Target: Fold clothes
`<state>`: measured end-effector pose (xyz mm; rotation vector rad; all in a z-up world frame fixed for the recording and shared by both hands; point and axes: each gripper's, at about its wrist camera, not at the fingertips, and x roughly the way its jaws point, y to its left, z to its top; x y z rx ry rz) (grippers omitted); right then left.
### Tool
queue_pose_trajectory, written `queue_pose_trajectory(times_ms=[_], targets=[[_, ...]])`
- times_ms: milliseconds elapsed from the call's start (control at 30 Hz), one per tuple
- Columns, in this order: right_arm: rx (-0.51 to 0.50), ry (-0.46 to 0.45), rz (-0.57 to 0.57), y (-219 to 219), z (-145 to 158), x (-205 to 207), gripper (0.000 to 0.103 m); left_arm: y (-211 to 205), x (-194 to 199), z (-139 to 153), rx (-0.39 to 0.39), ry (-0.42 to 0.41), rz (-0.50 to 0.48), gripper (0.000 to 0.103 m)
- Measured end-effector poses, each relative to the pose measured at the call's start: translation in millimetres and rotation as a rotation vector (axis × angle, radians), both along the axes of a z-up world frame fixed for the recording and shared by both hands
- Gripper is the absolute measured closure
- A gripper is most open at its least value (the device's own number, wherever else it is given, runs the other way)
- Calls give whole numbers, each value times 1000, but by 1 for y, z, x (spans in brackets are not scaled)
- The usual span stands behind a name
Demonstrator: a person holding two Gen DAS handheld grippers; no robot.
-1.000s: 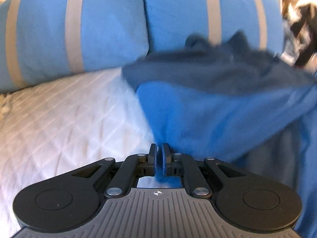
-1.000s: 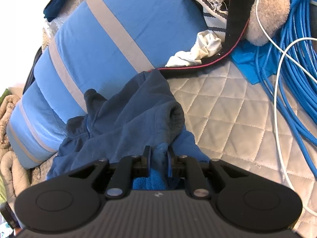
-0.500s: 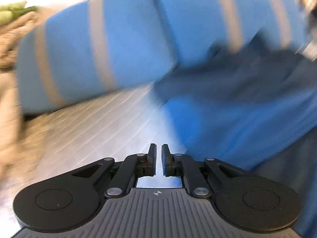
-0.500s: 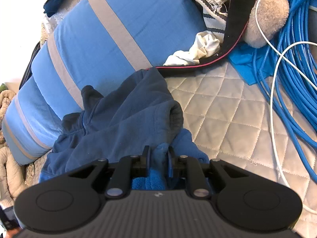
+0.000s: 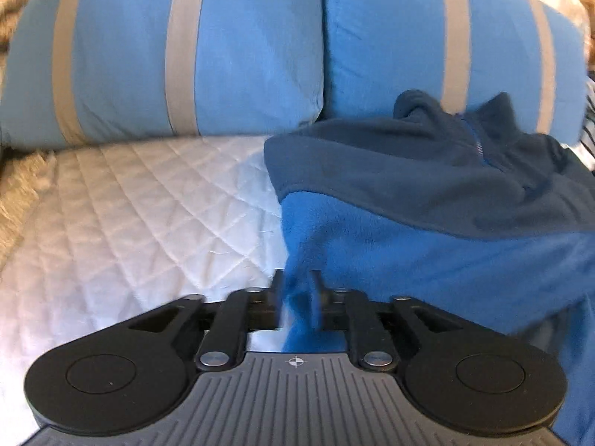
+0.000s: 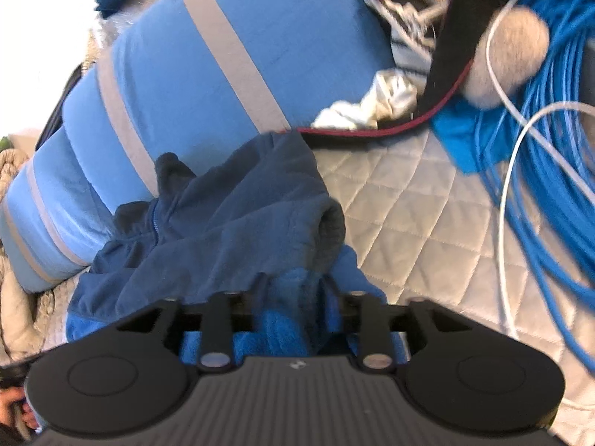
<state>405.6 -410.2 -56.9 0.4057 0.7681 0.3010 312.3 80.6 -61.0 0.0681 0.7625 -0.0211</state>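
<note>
The fleece pullover [image 5: 427, 200] lies on the quilted bed cover [image 5: 130, 215], dark navy above and bright blue below. In the left wrist view it fills the right half of the frame, its collar up against the striped blue pillows [image 5: 230, 48] that run along the top. Its left edge drops from mid-frame to the bottom centre. Left of that edge the quilt is bare out to a tan fringed throw [image 5: 22, 182] at the left border, the widest open room in view.

In the right wrist view the pullover [image 6: 230, 223] sits at lower centre with a rolled cuff at its right side. Open quilt [image 6: 427, 245] spreads to the right, ending at a coil of blue cable [image 6: 550, 141] and a white cord [image 6: 509, 200] along the right border. A black strap with red piping [image 6: 438, 85] and a crumpled white cloth [image 6: 375, 104] close off the upper centre.

The left gripper [image 5: 297, 293] has just been opening; its fingers stand partly apart with a fold of bright blue fleece between them, blurred, not pressed. The right gripper [image 6: 293, 297] has also just been opening, its fingers wide around the blue hem, loose. A second ago both were clamped shut on the cloth. The pullover's edges lie much as they did then.
</note>
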Motion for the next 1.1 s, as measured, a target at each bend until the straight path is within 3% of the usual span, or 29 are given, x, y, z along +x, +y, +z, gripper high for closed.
queue_pose_trajectory(times_ms=[33,167,333,433,533,567,600,833,1100], targets=[[-24,-15,-1,1,4,-5,15,4,-9,3,-5,-5,-24,61],[-70,-52,41,5,18,-29,12,23,-46,14,-166,10,-117,50],[-120,-65,114,19,30,-55,4,56,-56,-5,-510,164,-116,49],[-173,-90,144,30,35,-68,3,62,-56,-24,-590,230,-96,49],[-181,-89,159,35,38,-76,2,66,-58,-40,-667,255,-68,51],[-181,-87,164,37,38,-78,2,68,-59,-43,-704,252,-64,55],[-185,-88,167,38,39,-81,2,69,-59,-46,-729,251,-58,69],[-240,-87,160,37,39,-87,2,77,-62,-48,-778,250,-34,83],[-239,-59,142,34,34,-86,2,66,-57,-18,-643,160,-60,86]])
